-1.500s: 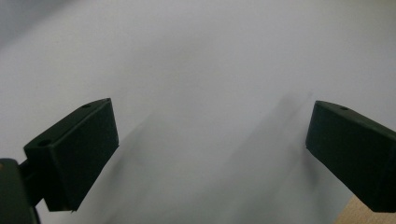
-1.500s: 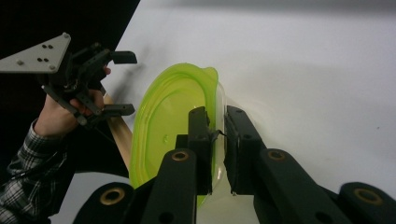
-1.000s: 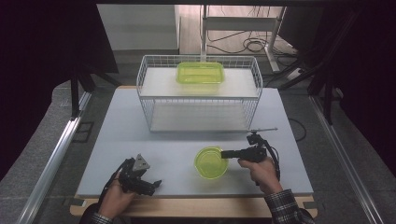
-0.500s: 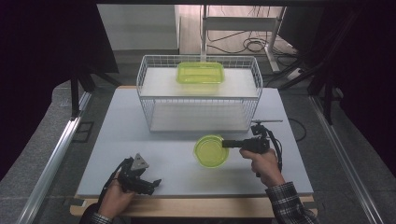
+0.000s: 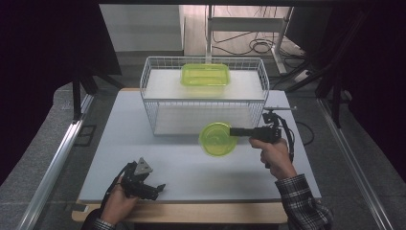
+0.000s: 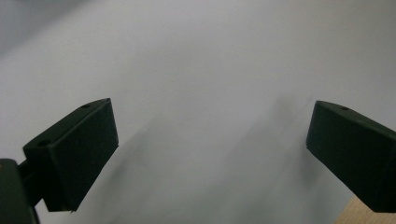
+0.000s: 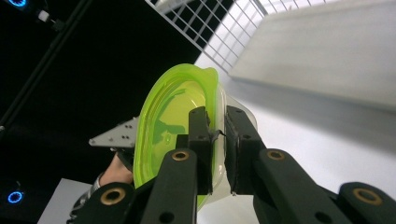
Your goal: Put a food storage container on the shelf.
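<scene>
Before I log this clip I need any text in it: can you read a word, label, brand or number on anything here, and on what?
None: no readable text in any view.
Round green container held by the right hand-held gripper: no label or print visible.
Rectangular green container on the wire basket: plain.
Left hand-held gripper and white table: no markings legible.

A round green container (image 5: 218,139) is held clear of the white table (image 5: 191,167) by the right gripper (image 5: 238,131), whose jaws are closed on its rim, just in front of the wire basket (image 5: 203,96). A rectangular green container (image 5: 205,75) is seen inside the wire basket, toward its back. The left gripper (image 5: 155,190) is rested well in front of the basket, near the table's front edge.
</scene>
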Demonstrator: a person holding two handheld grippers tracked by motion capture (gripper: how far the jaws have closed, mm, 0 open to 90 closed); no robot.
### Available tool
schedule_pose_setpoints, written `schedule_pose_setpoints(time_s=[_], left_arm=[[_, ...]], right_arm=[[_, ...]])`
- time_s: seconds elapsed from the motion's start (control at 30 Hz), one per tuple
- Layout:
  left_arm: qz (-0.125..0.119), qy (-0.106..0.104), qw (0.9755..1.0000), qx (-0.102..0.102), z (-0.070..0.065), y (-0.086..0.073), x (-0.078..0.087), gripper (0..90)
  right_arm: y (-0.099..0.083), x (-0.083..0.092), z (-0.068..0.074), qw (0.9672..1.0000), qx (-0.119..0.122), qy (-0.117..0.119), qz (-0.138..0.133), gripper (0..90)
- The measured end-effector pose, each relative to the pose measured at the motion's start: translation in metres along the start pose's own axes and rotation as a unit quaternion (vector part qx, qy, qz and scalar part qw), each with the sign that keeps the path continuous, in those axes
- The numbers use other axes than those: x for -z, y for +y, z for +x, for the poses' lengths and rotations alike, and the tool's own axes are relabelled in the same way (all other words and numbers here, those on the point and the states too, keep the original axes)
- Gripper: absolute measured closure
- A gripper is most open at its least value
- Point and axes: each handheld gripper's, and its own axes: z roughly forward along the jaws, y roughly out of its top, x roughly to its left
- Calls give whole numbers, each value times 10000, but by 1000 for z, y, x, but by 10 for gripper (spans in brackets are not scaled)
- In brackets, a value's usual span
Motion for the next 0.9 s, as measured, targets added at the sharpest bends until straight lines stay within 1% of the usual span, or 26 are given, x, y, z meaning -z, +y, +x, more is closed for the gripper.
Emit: schedule_pose_setpoints(time_s=[0.5, 0.67, 0.8, 0.9], left_arm=[[-26, 1, 10000, -1, 0, 0, 0, 21], [-37, 5, 10000, 3, 0, 0, 0, 21], [-37, -4, 10000, 1, 0, 0, 0, 21], [-35, -1, 10000, -8, 0, 0, 0, 20]], right_arm=[[36, 8, 22, 9995, 130, 80, -259, 818], [45, 8, 27, 9993, 100, 142, -321, 818], [52, 9, 32, 9991, 140, 97, -381, 818], [58, 9, 34, 9988, 116, 108, -453, 818]])
